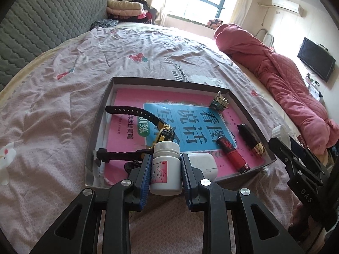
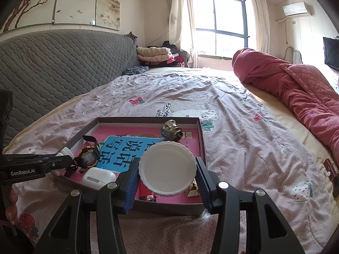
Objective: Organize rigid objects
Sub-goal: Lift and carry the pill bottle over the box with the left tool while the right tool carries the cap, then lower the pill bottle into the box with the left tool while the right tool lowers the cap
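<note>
My left gripper (image 1: 165, 169) is shut on a small white pill bottle (image 1: 165, 169), held upright over the near edge of a shallow grey box (image 1: 252, 114). My right gripper (image 2: 168, 173) is shut on a round white jar seen bottom-on (image 2: 168, 169), over the box's near right corner (image 2: 202, 139). In the box, on a pink and blue book (image 1: 190, 118), lie a black and yellow watch (image 1: 163, 133), a white earbud case (image 1: 203, 165), a red tube (image 1: 232, 154), a black lipstick (image 1: 251, 137) and a brass ornament (image 1: 219, 102). The left gripper also shows in the right wrist view (image 2: 60, 160).
The box sits on a pink printed bedspread (image 1: 63, 97). A rolled red quilt (image 1: 286, 80) lies along the right side. A grey quilted headboard (image 2: 53, 67) is at the left. The right gripper shows at the right edge of the left wrist view (image 1: 281, 139).
</note>
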